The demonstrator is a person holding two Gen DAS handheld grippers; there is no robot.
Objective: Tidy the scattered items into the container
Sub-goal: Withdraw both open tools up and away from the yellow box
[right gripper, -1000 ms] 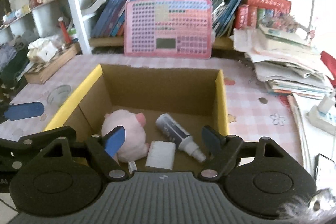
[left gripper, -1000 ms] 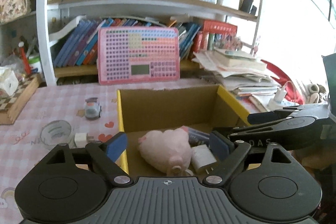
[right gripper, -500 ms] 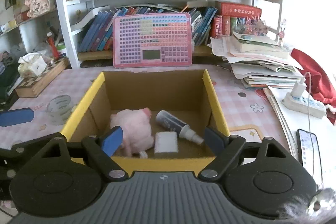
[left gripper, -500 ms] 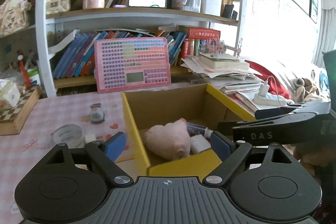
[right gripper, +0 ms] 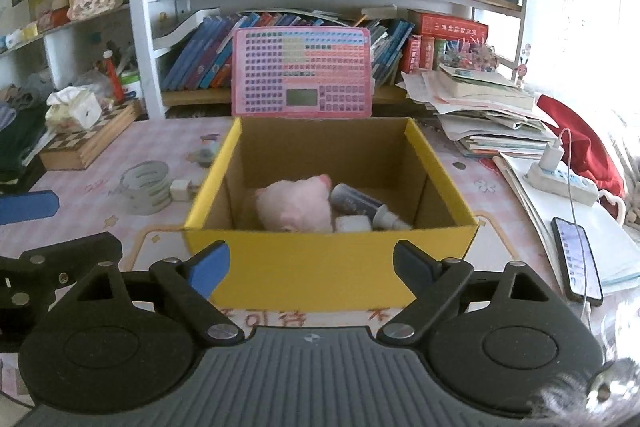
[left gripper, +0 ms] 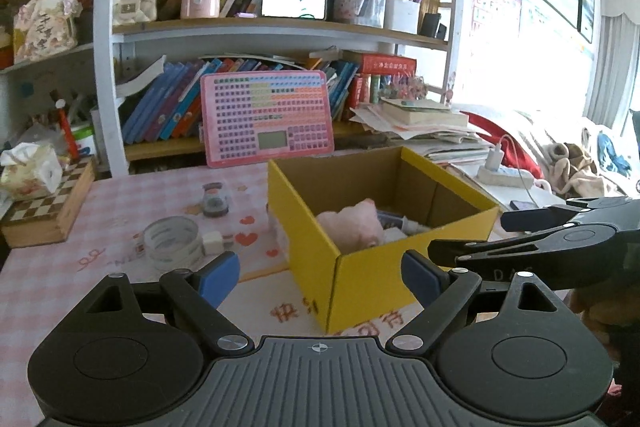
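Observation:
A yellow cardboard box [right gripper: 332, 267] stands on the pink checked table; it also shows in the left wrist view [left gripper: 312, 247]. Inside lie a pink plush pig [right gripper: 294, 205], a spray bottle [right gripper: 362, 205] and a small white block [right gripper: 352, 223]. Left of the box sit a clear tape roll [left gripper: 170, 241], a white charger plug [left gripper: 214, 241] and a small toy car [left gripper: 214, 201]. My left gripper [left gripper: 320, 277] is open and empty, in front of the box's near corner. My right gripper [right gripper: 312, 267] is open and empty, in front of the box's near wall.
A pink keyboard toy [right gripper: 302, 73] leans on the bookshelf behind the box. A chessboard box with tissues [left gripper: 48, 199] is at the left. Stacked papers [right gripper: 480, 119], a power strip [right gripper: 560, 179] and a phone [right gripper: 576, 259] lie at the right.
Both grippers have pulled back and up from over the box, which now stands farther ahead with its outer walls showing. Both stay open and empty.

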